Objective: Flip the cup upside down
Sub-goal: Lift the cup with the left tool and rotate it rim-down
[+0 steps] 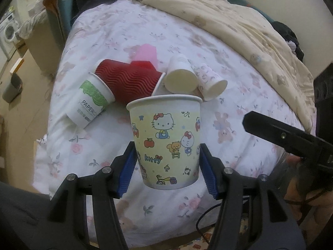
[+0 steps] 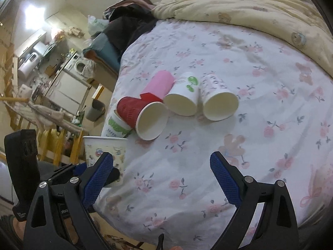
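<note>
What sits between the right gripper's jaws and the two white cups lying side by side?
Only bare floral bedsheet, in the right wrist view. The right gripper is open and empty; the two white cups lie beyond, mouths toward it.

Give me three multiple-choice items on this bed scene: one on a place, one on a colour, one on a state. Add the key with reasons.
1. Where is the Hello Kitty cup?
A. between the left gripper pads
B. inside the red cup
C. on the floor

2. What colour is the ribbed cup?
A. green
B. red
C. blue

3. How is the right gripper?
A. shut on a cup
B. out of view
C. open, holding nothing

Key: 1 A, blue pads flank its sides; 2 B, its wavy sleeve is red; 3 C, only bedsheet shows between its fingers.
</note>
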`<action>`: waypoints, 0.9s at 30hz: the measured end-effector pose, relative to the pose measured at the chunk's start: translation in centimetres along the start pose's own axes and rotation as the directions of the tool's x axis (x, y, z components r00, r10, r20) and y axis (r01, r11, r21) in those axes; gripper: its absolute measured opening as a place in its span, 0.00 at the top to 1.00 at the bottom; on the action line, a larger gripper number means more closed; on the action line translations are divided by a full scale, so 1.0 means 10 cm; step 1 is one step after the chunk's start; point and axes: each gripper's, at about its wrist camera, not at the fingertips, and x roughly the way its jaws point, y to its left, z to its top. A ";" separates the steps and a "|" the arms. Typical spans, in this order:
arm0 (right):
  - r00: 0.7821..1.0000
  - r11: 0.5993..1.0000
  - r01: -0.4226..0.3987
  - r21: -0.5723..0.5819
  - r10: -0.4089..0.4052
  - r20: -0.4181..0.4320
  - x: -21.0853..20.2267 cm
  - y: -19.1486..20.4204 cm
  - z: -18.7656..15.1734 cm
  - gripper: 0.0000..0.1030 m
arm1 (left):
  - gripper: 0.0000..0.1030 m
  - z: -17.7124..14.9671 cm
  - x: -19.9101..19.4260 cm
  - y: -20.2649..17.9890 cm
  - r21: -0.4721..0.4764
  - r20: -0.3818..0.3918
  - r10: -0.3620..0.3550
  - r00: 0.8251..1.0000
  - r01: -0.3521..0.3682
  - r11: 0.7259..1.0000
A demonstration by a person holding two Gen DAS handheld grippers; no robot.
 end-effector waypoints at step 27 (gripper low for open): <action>0.992 0.993 0.029 0.117 -0.015 -0.124 0.27 -0.25 -0.10 0.06 | 0.48 -0.10 -0.06 -0.28 0.110 0.014 -0.064 0.998 0.062 0.992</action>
